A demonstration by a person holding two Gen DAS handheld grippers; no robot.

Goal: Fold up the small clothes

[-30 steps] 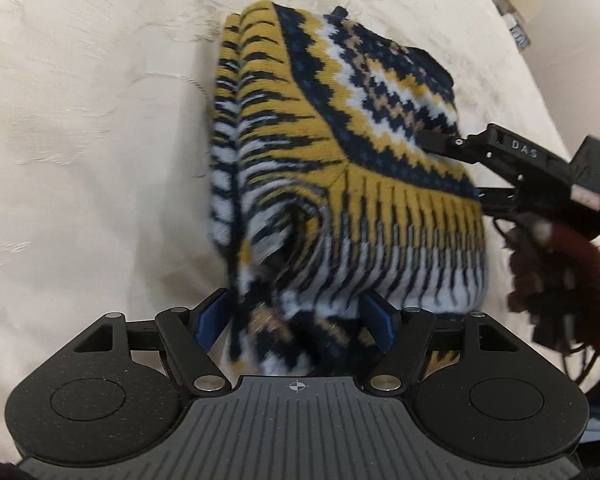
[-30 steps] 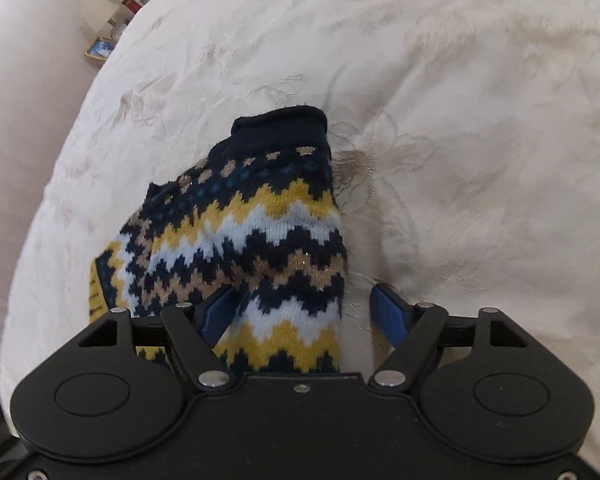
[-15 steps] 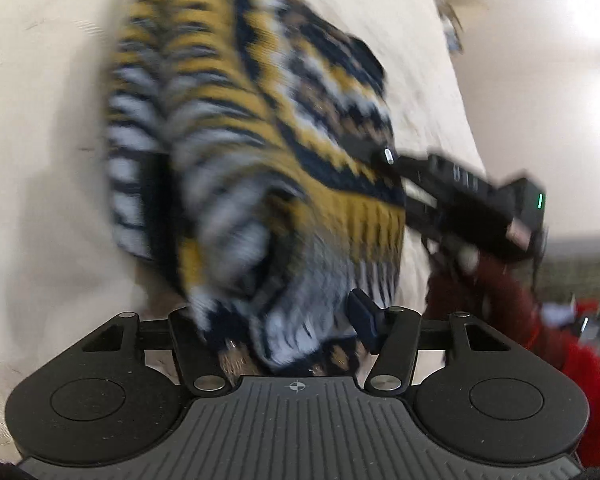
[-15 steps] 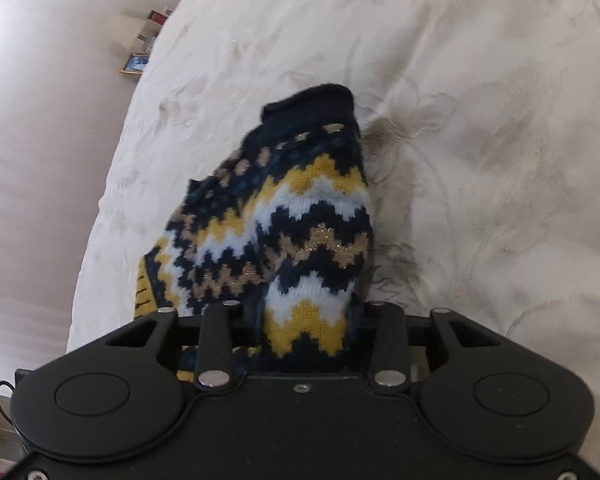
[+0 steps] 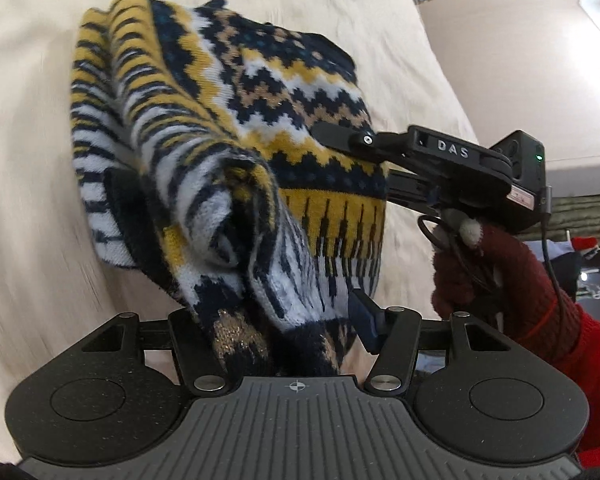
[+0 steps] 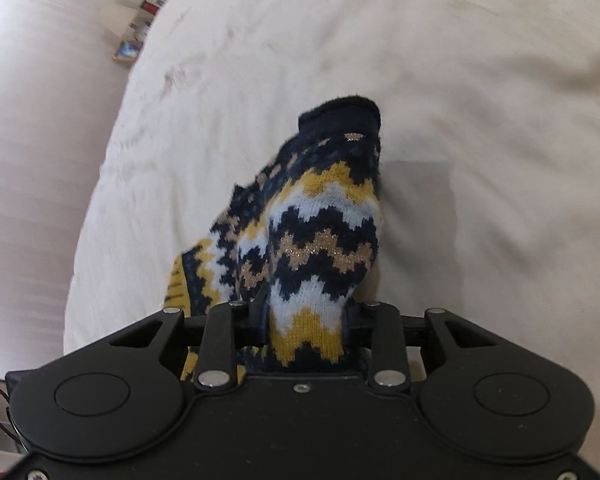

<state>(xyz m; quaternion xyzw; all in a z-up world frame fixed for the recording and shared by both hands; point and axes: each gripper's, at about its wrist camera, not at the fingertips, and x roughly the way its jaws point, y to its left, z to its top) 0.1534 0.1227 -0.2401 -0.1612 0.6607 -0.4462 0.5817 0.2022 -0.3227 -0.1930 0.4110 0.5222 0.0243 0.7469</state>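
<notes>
We had the sweater point(image 5: 236, 152) pinched in both tongs and raised off the bed point(image 5: 28, 208), so we judged the step in hand to be a lift partway through a fold, with the knit already doubled over itself.

Nearest, the left tongs point(image 5: 284, 336) were narrowed on a bunched dark edge of the knit, the blue pad of one finger point(image 5: 364, 320) showing just beside the cloth. The right tongs point(image 6: 306, 332) were drawn close on a yellow and pale zigzag band, the wool squeezed between them. From the left view we saw the right tongs point(image 5: 340, 140) reaching in from the side to the knit, held by a hand in a red glove point(image 5: 496, 276).

Beyond the grips the sweater hung in a loose hump, striped yellow, navy and pale blue, its dark ribbed cuff point(image 6: 340, 114) standing up at the far end. It cast a shadow on the bed below it.

We judged that the next move called for carrying both grips together, so the held edges stayed level, then lowering the knit flat before letting go. The thick wool seemed likely to spring open if released unevenly.

The bed was covered in a cream cloth with a faint raised pattern. Past its edge lay a pale floor point(image 6: 40, 120) with some small items point(image 6: 140, 32), blurred, near the far wall.
</notes>
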